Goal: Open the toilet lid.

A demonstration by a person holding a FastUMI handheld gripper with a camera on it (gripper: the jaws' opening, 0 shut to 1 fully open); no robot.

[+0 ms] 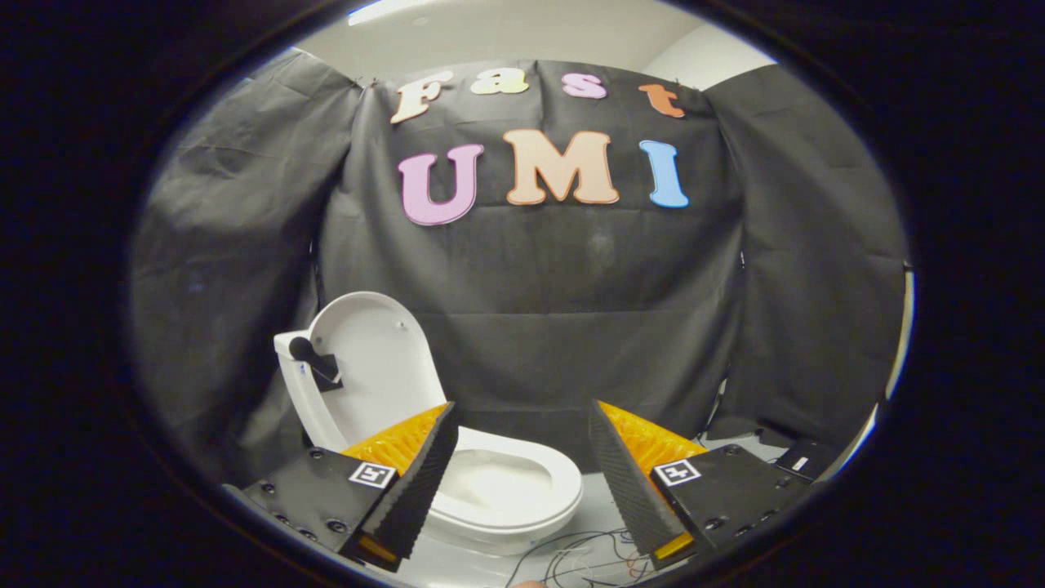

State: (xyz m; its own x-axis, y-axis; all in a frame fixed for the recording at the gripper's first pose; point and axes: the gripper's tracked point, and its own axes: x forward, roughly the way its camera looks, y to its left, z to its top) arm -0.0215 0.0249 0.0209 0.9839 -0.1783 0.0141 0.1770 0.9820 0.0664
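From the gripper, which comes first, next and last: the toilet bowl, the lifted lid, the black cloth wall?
With the open gripper empty:
1. Toilet bowl: just ahead of the fingers, partly behind the left one.
2. Lid: upright behind the bowl, left.
3. Black cloth wall: farthest, behind everything.

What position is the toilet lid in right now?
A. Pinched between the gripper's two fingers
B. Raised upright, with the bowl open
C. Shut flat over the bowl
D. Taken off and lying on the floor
B: the white toilet lid stands upright behind the open bowl, while the gripper has its fingers spread apart, holding nothing.
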